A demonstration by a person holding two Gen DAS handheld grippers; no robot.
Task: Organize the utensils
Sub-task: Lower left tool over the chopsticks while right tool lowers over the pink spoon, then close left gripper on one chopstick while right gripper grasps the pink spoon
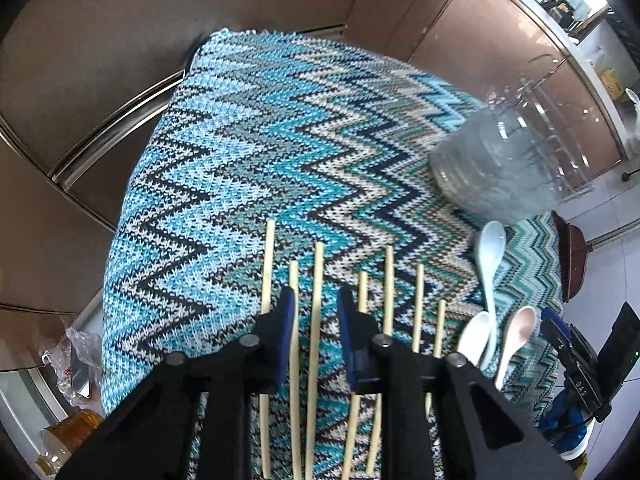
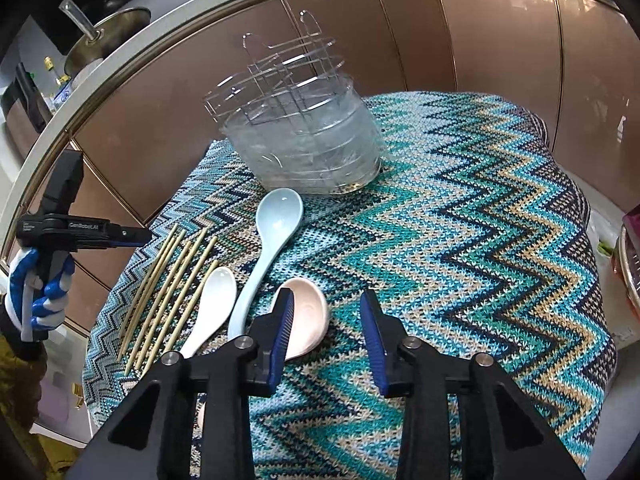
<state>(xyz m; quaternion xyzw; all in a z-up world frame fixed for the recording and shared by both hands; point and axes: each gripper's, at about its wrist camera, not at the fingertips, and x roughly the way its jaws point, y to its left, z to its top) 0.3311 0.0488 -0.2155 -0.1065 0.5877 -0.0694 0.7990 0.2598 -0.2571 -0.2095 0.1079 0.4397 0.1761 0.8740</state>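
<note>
Several bamboo chopsticks (image 1: 318, 272) (image 2: 172, 292) lie side by side on a zigzag knit cloth (image 1: 260, 140) (image 2: 460, 240). My left gripper (image 1: 316, 304) (image 2: 144, 237) hangs over them, jaws narrowly apart, with one chopstick in the gap; the pads do not press on it. To the right lie a white spoon (image 1: 476, 336) (image 2: 216, 300), a light-blue spoon (image 1: 490, 248) (image 2: 276, 216) and a pink spoon (image 1: 516, 332) (image 2: 310, 320). My right gripper (image 2: 326, 304) (image 1: 548, 318) is open, with the pink spoon's bowl against its left finger. A clear utensil holder (image 1: 504, 160) (image 2: 312, 148) stands at the back.
Brown cabinet fronts (image 2: 480, 40) curve behind the table. A pot (image 2: 108, 36) sits on the counter above them. A brush (image 1: 572, 256) is beyond the table's right side, and a plastic bag (image 1: 76, 360) and a bottle (image 1: 68, 432) below its left. A red bowl (image 2: 628, 264) is at the right edge.
</note>
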